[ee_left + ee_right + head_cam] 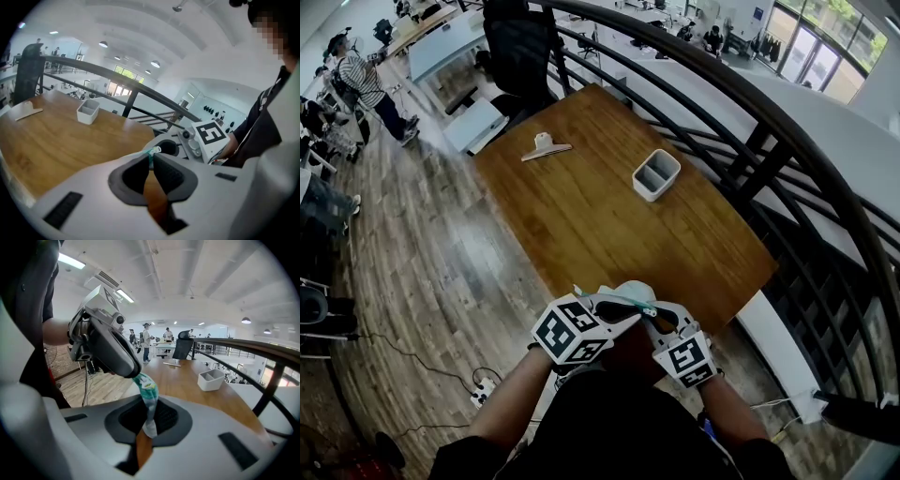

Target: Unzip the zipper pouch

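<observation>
A small teal and white zipper pouch (623, 302) hangs in the air between my two grippers, just over the near edge of the wooden table (581, 216). My left gripper (628, 311) is shut on one end of it; in the left gripper view only a teal and white tip (153, 151) shows at the closed jaws (151, 160). My right gripper (149, 420) is shut on the other end, and the pouch (147, 392) runs up from its pads to the left gripper (133, 373). Whether the zipper is open is hidden.
A white two-compartment tray (656, 174) and a pale clip (546, 146) lie farther back on the table. A black curved railing (750, 103) borders the right side. A black office chair (520, 47) stands behind the table, with people at the far left.
</observation>
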A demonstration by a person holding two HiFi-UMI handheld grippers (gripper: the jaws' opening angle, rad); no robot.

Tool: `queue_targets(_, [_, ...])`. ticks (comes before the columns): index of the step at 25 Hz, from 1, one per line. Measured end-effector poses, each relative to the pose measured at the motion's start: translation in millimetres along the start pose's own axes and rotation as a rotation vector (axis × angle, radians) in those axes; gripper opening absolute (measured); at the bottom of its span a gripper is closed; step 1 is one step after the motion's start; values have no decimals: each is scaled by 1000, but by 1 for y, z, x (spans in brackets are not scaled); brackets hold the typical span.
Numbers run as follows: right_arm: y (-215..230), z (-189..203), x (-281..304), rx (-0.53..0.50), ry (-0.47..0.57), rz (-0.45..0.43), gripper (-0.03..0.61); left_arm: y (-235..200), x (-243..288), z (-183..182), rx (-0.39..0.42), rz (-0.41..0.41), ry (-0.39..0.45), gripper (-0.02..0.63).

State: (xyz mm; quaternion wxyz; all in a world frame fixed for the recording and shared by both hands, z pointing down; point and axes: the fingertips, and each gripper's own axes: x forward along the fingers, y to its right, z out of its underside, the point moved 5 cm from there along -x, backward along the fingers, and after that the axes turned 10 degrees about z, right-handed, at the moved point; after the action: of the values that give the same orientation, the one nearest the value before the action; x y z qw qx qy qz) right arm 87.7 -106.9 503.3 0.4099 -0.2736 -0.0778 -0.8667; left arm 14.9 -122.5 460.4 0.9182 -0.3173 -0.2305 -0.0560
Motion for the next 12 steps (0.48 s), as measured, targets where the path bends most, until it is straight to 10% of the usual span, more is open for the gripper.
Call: queue_targets(12, [-5, -8, 1, -127, -15, 27, 5, 2, 5, -1, -32, 40, 19, 152])
